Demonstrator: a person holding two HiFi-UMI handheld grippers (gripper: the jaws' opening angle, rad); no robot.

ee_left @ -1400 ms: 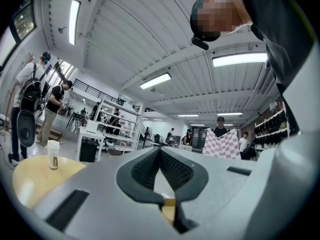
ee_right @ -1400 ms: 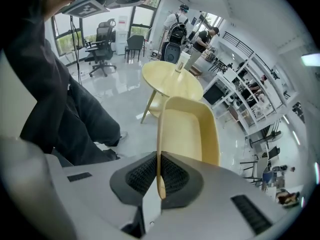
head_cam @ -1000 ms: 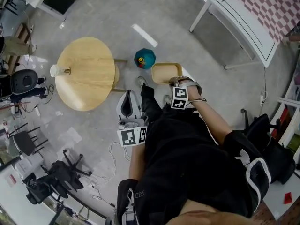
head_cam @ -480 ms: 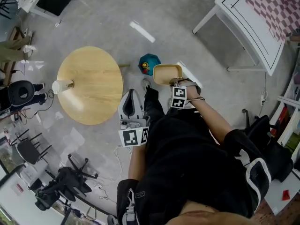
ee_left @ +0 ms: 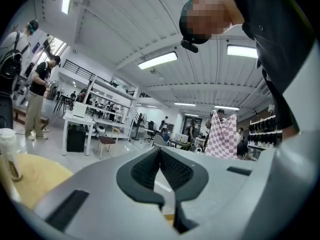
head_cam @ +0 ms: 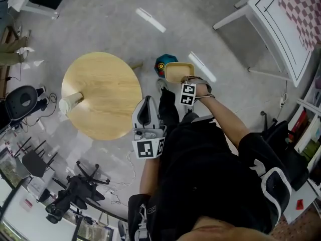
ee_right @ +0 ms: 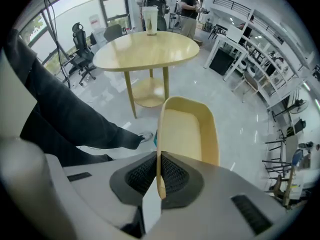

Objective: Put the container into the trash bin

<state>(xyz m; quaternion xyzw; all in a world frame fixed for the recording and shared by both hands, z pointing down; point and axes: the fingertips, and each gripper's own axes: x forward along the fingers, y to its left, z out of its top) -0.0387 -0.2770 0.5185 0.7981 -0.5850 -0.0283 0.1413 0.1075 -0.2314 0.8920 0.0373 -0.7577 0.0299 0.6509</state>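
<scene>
A tan, shallow rectangular container [head_cam: 179, 72] [ee_right: 187, 131] hangs from my right gripper [head_cam: 188, 83] [ee_right: 159, 176], whose jaws are shut on its rim and point down at the floor. Just beyond the container stands a teal trash bin [head_cam: 163, 63], partly hidden by it; a sliver of teal shows in the right gripper view. My left gripper [head_cam: 145, 115] [ee_left: 161, 160] is held level near the edge of the round table, its jaws shut with nothing between them.
A round wooden table [head_cam: 100, 94] [ee_right: 147, 49] with a paper cup [head_cam: 66, 104] [ee_right: 150, 20] stands left of the bin. A white table [head_cam: 281, 29] is at the right. Office chairs [head_cam: 75, 192], a person's legs and shoes [head_cam: 163, 84], cables lie around.
Both grippers have moved forward and down. The container has come over the teal bin and now covers more of it. The left gripper has reached the edge of the round table.
</scene>
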